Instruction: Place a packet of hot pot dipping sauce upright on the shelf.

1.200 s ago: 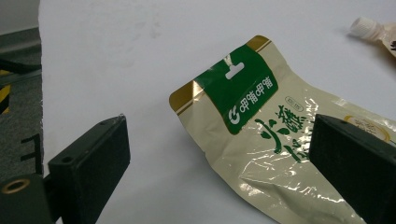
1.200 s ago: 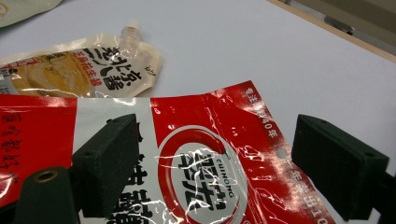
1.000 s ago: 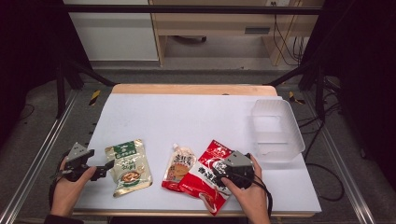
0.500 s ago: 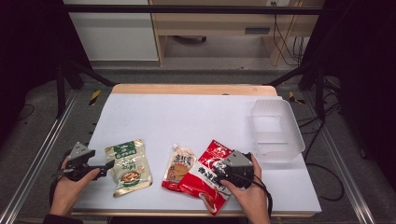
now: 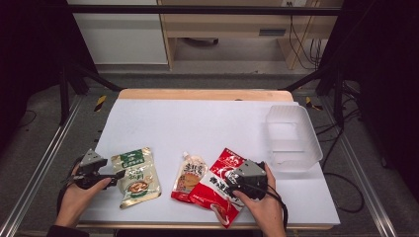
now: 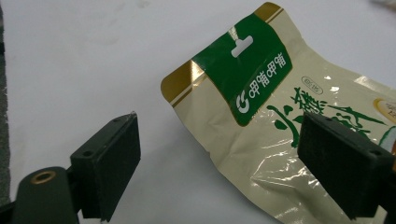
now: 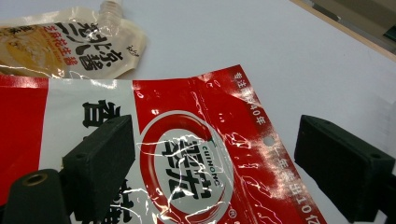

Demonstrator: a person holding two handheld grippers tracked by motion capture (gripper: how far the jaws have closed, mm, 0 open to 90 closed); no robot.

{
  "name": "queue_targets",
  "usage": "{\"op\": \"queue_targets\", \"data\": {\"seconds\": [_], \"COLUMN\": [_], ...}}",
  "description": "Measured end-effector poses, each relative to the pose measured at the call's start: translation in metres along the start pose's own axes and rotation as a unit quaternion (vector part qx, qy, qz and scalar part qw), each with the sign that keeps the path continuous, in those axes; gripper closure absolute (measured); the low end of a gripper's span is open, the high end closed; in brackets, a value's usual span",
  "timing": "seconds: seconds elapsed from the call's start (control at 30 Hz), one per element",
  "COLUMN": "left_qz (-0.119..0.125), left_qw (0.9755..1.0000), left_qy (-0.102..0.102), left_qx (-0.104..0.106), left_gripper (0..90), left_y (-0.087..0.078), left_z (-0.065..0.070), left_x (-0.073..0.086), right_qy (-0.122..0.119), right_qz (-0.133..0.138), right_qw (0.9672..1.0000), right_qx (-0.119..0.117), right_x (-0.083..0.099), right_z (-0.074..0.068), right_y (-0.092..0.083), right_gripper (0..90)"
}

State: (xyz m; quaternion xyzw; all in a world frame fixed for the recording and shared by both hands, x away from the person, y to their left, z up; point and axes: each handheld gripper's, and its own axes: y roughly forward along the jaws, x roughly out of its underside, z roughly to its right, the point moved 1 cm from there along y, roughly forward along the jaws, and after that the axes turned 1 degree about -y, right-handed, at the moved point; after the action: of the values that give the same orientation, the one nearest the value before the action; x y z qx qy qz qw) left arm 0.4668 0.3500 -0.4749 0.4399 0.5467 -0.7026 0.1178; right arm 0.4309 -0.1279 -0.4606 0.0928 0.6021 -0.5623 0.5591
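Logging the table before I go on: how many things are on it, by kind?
Flat food packets: 2, a green-and-cream packet and a red-and-white packet
Spouted sauce pouch: 1
Clear plastic bin: 1
Total: 4

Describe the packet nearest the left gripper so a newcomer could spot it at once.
On the white table, look along the near edge to the far left. The cream packet lies flat there, apart from the two overlapping red pouches. Its green header band sets it apart.
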Motion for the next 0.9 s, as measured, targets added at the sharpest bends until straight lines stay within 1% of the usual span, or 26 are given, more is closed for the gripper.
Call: {"op": "queue_targets", "data": {"seconds": [0.17,0.2,0.23,0.3,0.33,0.4,0.43,0.5,0.53,0.57,0.6,0.63,0.67,0.7,0.73,0.77,0.8,0.83,0.9], "left_qz": [-0.008,-0.009,-0.009,-0.013,-0.014,-0.013,-0.013,-0.013,-0.003,-0.003,-0.001,-0.004,-0.004,-0.007,-0.013,-0.013,-0.014,-0.015,-0.016], "left_qw": [0.9999,0.9998,0.9998,0.9996,0.9994,0.9991,0.9989,0.9985,0.9975,0.9975,0.9969,0.9966,0.9966,0.9964,0.9968,0.9968,0.9968,0.9969,0.9969], "left_qy": [0.002,-0.001,-0.001,-0.003,-0.002,0.002,0.001,0.002,-0.011,-0.011,-0.014,-0.009,-0.009,-0.008,-0.004,-0.004,-0.004,0.000,0.002], "left_qx": [0.008,0.016,0.016,0.026,0.031,0.040,0.046,0.053,0.070,0.070,0.077,0.082,0.082,0.085,0.079,0.079,0.079,0.078,0.077], "left_gripper": [15.9,17.7,19.8,21.1,23.2,32.6,32.6,38.6,43.3,46.3,46.3,51.8,53.9,53.9,57.1,59.2,59.2,65.0,71.2], "left_y": [0.006,0.008,0.008,0.010,0.011,0.010,0.008,0.006,0.002,0.002,0.000,-0.003,-0.003,-0.003,-0.002,-0.002,-0.002,-0.002,-0.002], "left_z": [-0.001,-0.001,-0.001,-0.001,-0.001,-0.001,0.000,0.001,0.001,0.001,0.000,0.000,0.000,0.000,0.000,0.000,0.000,0.000,0.000], "left_x": [-0.002,-0.002,-0.002,-0.003,-0.004,-0.005,-0.005,-0.005,-0.005,-0.005,-0.004,-0.004,-0.004,-0.003,-0.003,-0.003,-0.004,-0.005,-0.006], "right_qy": [0.000,0.001,0.001,-0.001,-0.001,-0.003,-0.003,-0.003,-0.002,-0.001,-0.001,0.000,0.000,0.002,0.004,0.005,0.005,0.004,0.004], "right_qz": [-0.003,-0.006,-0.006,-0.006,-0.007,-0.009,-0.009,-0.006,-0.005,-0.005,-0.005,-0.004,-0.004,-0.003,-0.004,-0.003,-0.003,-0.003,-0.003], "right_qw": [1.0000,1.0000,1.0000,1.0000,1.0000,1.0000,1.0000,1.0000,1.0000,1.0000,1.0000,1.0000,1.0000,1.0000,1.0000,1.0000,1.0000,1.0000,1.0000], "right_qx": [-0.001,-0.002,-0.002,-0.003,-0.003,-0.003,-0.003,-0.002,-0.003,-0.003,-0.003,-0.002,-0.002,-0.002,-0.002,-0.002,-0.002,-0.003,-0.003], "right_x": [0.000,0.001,0.001,0.001,0.001,0.001,0.001,0.001,0.001,0.001,0.001,0.001,0.001,0.001,0.001,0.001,0.001,0.001,0.001], "right_z": [0.000,0.000,0.000,0.000,0.000,0.001,0.001,0.001,0.001,0.001,0.001,0.002,0.002,0.002,0.002,0.003,0.003,0.003,0.003], "right_y": [0.001,0.001,0.001,0.003,0.004,0.004,0.004,0.004,0.002,0.002,0.002,0.001,0.001,0.001,0.001,0.001,0.001,0.002,0.002], "right_gripper": [13.0,13.0,13.0,13.0,13.0,13.1,13.1,13.2,13.3,13.3,13.3,13.5,13.5,13.5,13.5,13.5,13.5,13.4,13.4]}}
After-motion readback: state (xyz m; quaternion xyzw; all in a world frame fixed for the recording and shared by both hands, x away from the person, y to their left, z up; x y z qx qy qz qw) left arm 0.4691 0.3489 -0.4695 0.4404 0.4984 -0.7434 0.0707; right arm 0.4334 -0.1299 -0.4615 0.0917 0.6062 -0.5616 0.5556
